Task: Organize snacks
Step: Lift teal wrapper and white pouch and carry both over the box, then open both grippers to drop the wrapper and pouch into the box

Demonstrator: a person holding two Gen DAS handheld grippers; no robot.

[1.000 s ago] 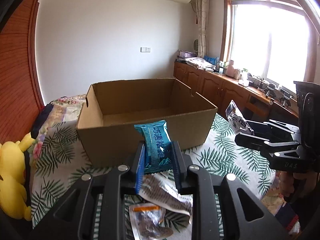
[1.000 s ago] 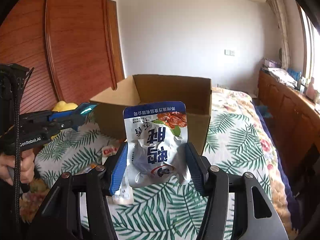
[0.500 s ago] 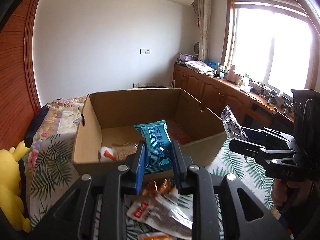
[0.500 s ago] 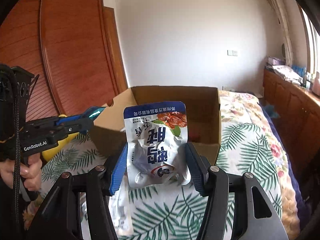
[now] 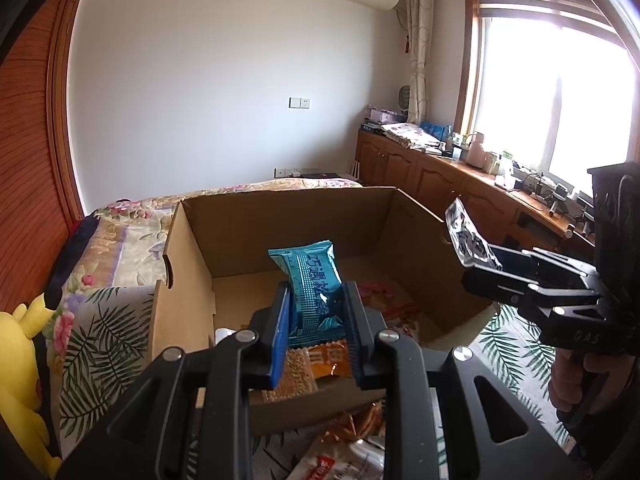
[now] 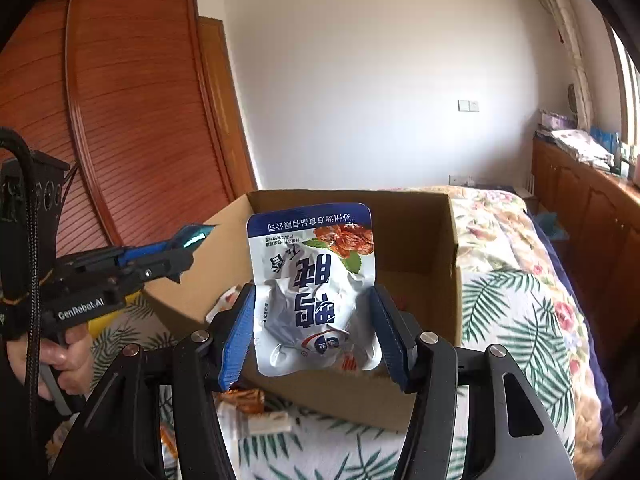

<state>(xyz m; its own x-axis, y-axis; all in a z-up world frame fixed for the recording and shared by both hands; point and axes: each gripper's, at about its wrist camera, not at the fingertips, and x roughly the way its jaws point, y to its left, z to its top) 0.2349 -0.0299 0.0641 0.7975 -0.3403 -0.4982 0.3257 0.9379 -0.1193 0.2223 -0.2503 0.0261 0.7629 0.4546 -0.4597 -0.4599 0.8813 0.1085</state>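
Both claws have carried forward: the cardboard box (image 5: 280, 220), far off a second ago, now fills mid-frame, snacks showing on its floor. My left gripper (image 5: 316, 332) pinches the teal snack packet (image 5: 312, 280) over the near rim; my right gripper (image 6: 316, 340) clamps the white-and-blue pouch (image 6: 316, 288) just short. Drop seems next. Leaf-print bedspread (image 6: 520, 320) beneath; wooden wardrobe (image 6: 120, 120) upper left.

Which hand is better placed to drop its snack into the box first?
Left, probably. Its hand-held gripper holds the teal packet over the cardboard box opening; the right one's white pouch looks nearer the front wall.
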